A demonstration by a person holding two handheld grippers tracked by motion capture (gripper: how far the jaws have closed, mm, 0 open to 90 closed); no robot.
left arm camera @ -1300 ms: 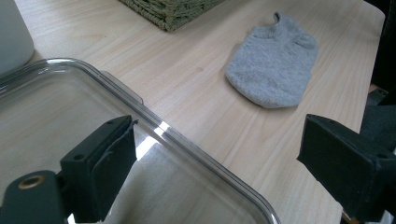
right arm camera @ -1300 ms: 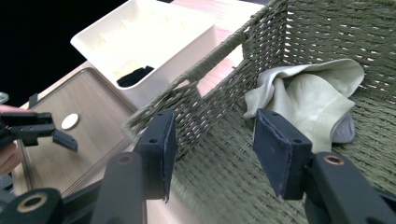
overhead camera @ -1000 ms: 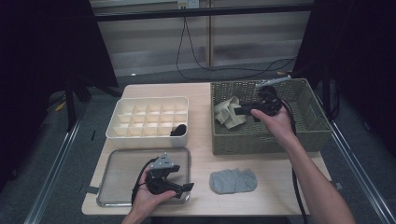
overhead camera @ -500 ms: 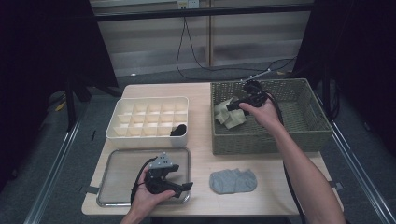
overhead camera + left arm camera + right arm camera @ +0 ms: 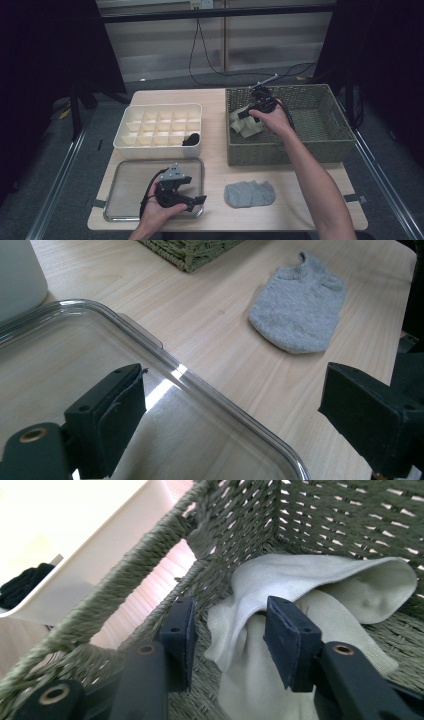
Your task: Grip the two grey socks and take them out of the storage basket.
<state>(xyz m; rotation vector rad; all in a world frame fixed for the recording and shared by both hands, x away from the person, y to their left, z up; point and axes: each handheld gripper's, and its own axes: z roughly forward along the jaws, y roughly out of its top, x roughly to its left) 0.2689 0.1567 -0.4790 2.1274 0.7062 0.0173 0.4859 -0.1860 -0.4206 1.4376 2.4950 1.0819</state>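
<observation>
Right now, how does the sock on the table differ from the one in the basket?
The grey sock lies flat and spread on the bare table, with no gripper at it. The pale sock is lighter, a greenish cream, and sits crumpled against the corner of the woven basket, with the open right gripper around a fold of it. Both look like soft short socks.

We see the bench [image 5: 215, 150] evenly lit amid dark surroundings; glare streaks the clear tray [image 5: 165, 385], and the white organizer [image 5: 75, 540] is overexposed.
</observation>
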